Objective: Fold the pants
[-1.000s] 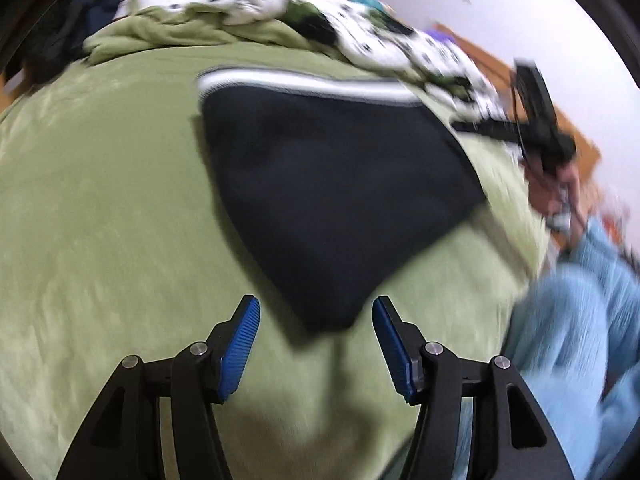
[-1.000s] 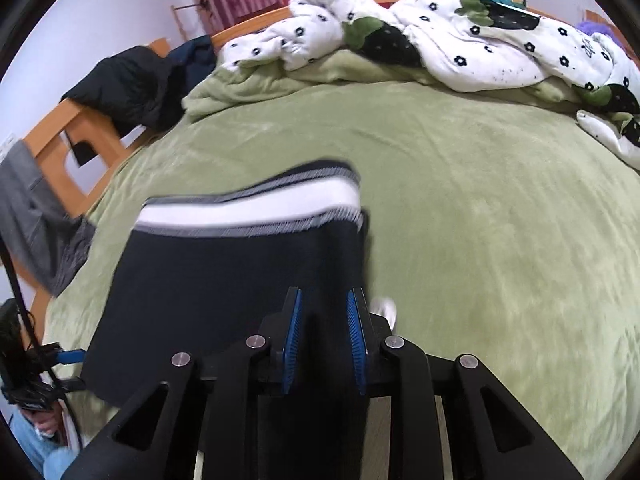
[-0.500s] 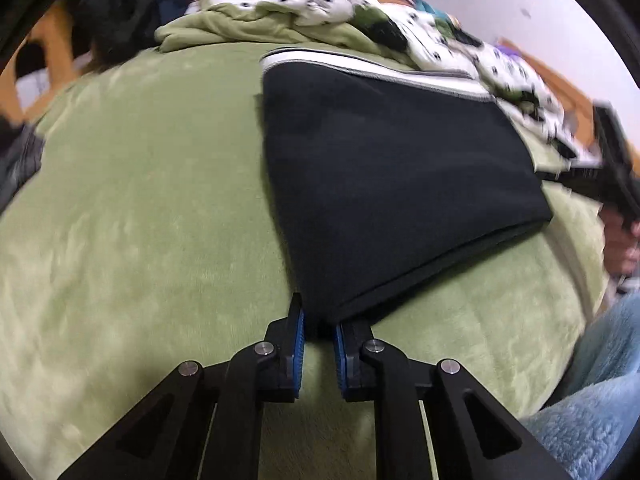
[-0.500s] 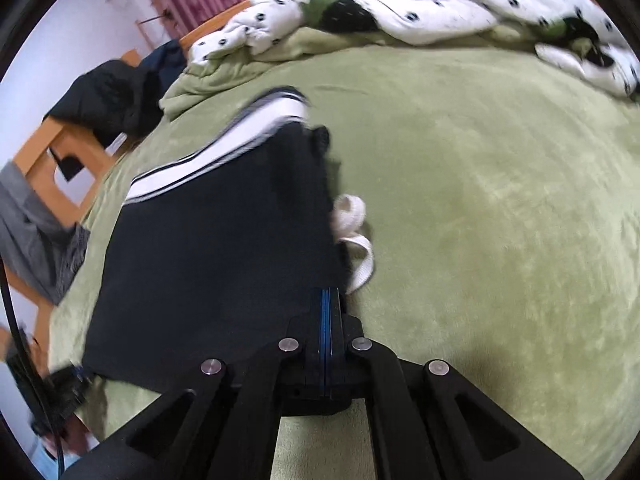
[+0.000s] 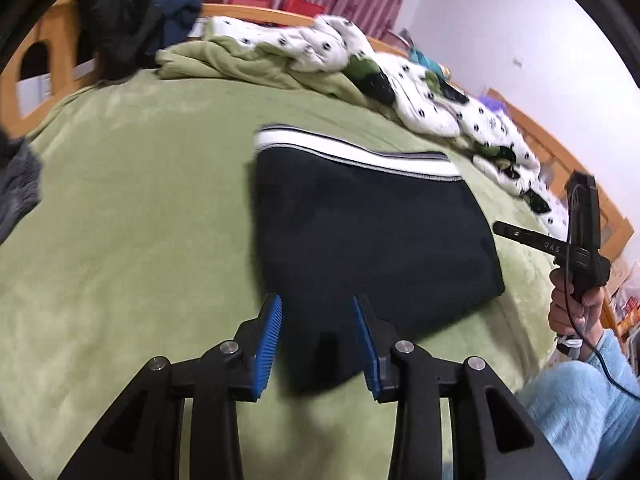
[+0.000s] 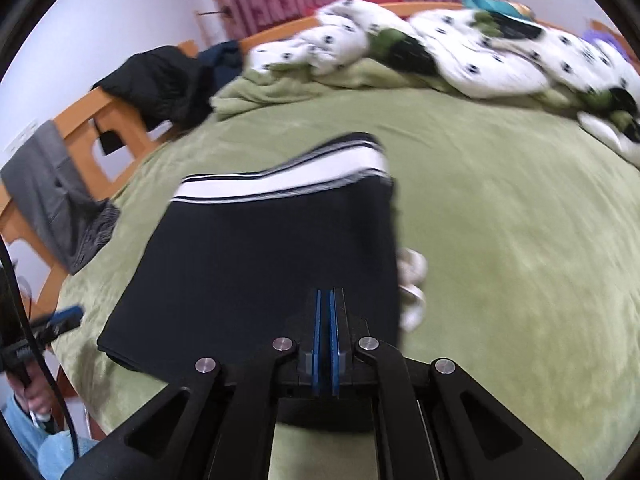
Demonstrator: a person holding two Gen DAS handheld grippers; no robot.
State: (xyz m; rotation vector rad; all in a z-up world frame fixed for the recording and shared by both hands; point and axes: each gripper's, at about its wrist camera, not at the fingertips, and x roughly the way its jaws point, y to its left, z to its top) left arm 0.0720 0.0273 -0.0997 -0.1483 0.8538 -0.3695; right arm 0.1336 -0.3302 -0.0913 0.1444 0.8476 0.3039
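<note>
The black pants (image 5: 368, 240) lie folded into a compact rectangle on the green bed cover, white striped waistband (image 5: 352, 154) at the far edge. My left gripper (image 5: 316, 320) is open over the near left corner, a finger on each side of the fabric. In the right wrist view the pants (image 6: 272, 256) lie in front, with a white drawstring (image 6: 412, 280) sticking out at the right edge. My right gripper (image 6: 326, 308) is shut, its pads together at the pants' near right corner; whether fabric is pinched between them is hidden.
The green bed cover (image 5: 120, 220) spreads wide on all sides. A white spotted quilt (image 6: 480, 52) and bunched green blanket lie along the headboard. Dark clothes (image 6: 160, 80) hang on the wooden bed frame at the left. The person's blue sleeve (image 5: 580, 400) is at the near right.
My left gripper was shut on the pants' near corner half a second ago and has opened. My right gripper closed a second ago and stays shut; the pants were dragged and straightened.
</note>
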